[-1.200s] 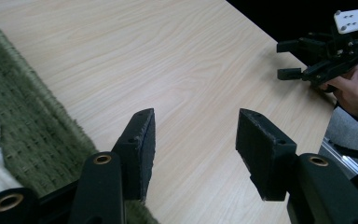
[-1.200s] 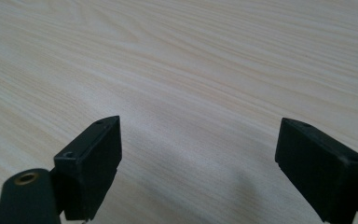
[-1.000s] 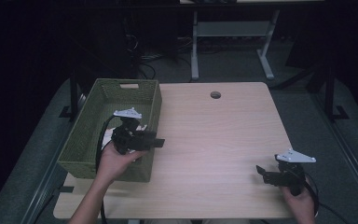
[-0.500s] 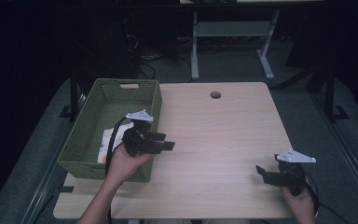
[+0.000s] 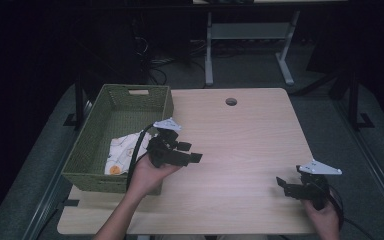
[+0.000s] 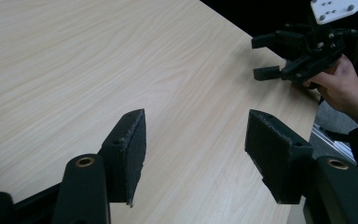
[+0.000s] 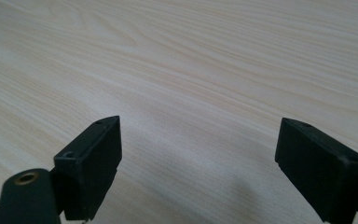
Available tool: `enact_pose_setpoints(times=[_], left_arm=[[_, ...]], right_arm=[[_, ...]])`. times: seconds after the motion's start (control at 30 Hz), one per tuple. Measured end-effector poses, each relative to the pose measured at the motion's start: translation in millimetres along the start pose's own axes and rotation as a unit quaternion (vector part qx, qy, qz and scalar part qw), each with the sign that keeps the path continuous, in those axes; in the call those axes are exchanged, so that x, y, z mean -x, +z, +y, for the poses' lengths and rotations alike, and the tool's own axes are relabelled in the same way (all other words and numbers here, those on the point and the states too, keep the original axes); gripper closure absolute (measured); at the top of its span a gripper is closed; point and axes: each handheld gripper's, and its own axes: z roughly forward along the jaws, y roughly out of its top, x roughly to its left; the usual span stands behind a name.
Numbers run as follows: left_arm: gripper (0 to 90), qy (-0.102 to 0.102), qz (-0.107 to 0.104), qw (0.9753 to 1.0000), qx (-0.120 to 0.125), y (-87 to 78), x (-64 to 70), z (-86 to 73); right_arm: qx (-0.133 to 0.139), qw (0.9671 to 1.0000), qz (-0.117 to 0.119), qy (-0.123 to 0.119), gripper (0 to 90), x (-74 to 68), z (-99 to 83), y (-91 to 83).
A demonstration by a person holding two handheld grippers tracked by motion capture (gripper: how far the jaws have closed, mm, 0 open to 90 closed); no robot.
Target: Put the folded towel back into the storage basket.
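Table: a light wood-grain rectangular table (image 5: 240,150) across the centre of the high view, with a small round hole (image 5: 231,101) near its far edge; both gripper views look down on bare grain, where that hole and the table's edges are out of frame.
Basket: a green woven rectangular basket (image 5: 87,150) at centre left of the high view, on the table's left side.
Cloth: a white cloth with orange and yellow spots (image 5: 121,154) lies inside the basket toward its near end.
Left gripper: the black two-jaw left gripper (image 5: 192,152) sits just right of the basket's rim in the high view, jaws spread apart and holding nothing; its own view has them at the bottom of the frame (image 6: 196,149) over bare wood.
Right gripper: the black two-jaw right gripper (image 5: 280,184) at lower right of the high view, low over the table's near right corner, jaws wide apart and empty (image 7: 198,163); the left gripper view catches it at upper right (image 6: 265,58) with the hand behind it.
Writing: none can be read in any view.
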Motion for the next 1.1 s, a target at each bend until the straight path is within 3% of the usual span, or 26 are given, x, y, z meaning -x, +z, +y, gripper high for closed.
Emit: enact_pose_setpoints(times=[0.87, 1.1], left_arm=[[35.8, 0.002, -0.026, 0.9996, 0.002, 42.5, 20.1, -2.3], [35.8, 0.011, -0.029, 0.9995, 0.001, 54.7, 28.0, -3.9]], right_arm=[[0.003, 1.0, -0.002, 0.008, 14.2, 3.6, -2.9, -2.6], [0.002, 1.0, -0.002, 0.009, 14.2, 3.7, -3.2, -2.9]])
